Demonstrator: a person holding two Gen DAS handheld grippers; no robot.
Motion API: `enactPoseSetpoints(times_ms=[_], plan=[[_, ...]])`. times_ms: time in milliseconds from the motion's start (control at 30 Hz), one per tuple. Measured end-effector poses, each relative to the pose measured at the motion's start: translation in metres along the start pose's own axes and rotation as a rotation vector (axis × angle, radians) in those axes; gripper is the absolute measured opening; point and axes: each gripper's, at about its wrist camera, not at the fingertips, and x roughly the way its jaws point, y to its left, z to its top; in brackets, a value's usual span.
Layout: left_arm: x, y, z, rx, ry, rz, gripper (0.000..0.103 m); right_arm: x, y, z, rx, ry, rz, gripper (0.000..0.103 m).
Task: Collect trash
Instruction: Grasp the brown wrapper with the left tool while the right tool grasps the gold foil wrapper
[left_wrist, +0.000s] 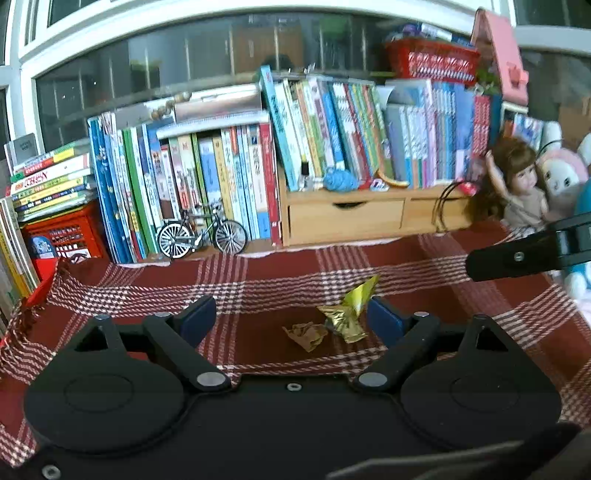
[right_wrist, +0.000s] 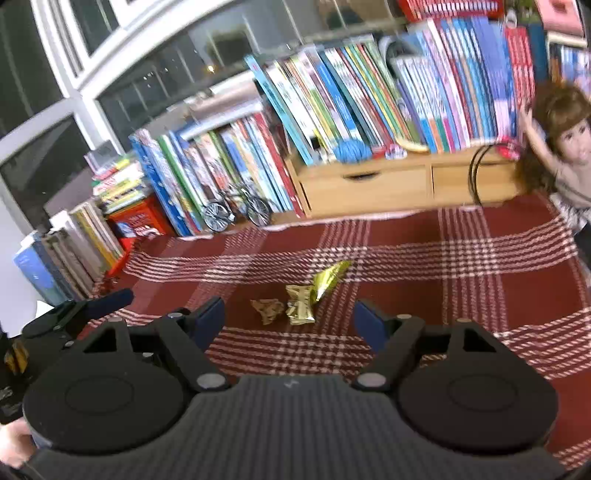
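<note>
At lower centre of both views, left gripper (left_wrist: 291, 319) and right gripper (right_wrist: 290, 321) gape wide and empty, seemingly to straddle the gold wrapper (left_wrist: 345, 321) and crumpled paper (left_wrist: 306, 334) lying touching on the plaid cloth (left_wrist: 424, 280).

A: Which zone is lying open for passage?
B: The plaid cloth (left_wrist: 424, 302) is lying bare across mid-frame, around the gold wrapper (left_wrist: 347, 314) and brown scrap (left_wrist: 304, 334).
A: What is obstructing?
B: Books (left_wrist: 207, 184), a model bicycle (left_wrist: 203, 234) and a drawer unit (left_wrist: 347, 218) are walling the upper frame; a doll (left_wrist: 517, 184) is blocking far right.
</note>
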Motion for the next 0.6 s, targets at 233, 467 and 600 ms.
enactPoseSetpoints(times_ms=[233,467,600], plan=[[0.067,0.007,-0.006,-0.042,0.068,0.026,0.088,0.065,-0.015,0.008,0.020,0.036,-0.032,0.085],[0.133,0.012,-0.020,-0.096,0.111,0.048,0.075,0.129,-0.026,0.014,0.083,0.051,-0.072,0.083],[0.156,0.018,-0.031,-0.155,0.160,0.016,0.063,0.166,-0.030,0.014,0.112,0.083,-0.101,0.075]])
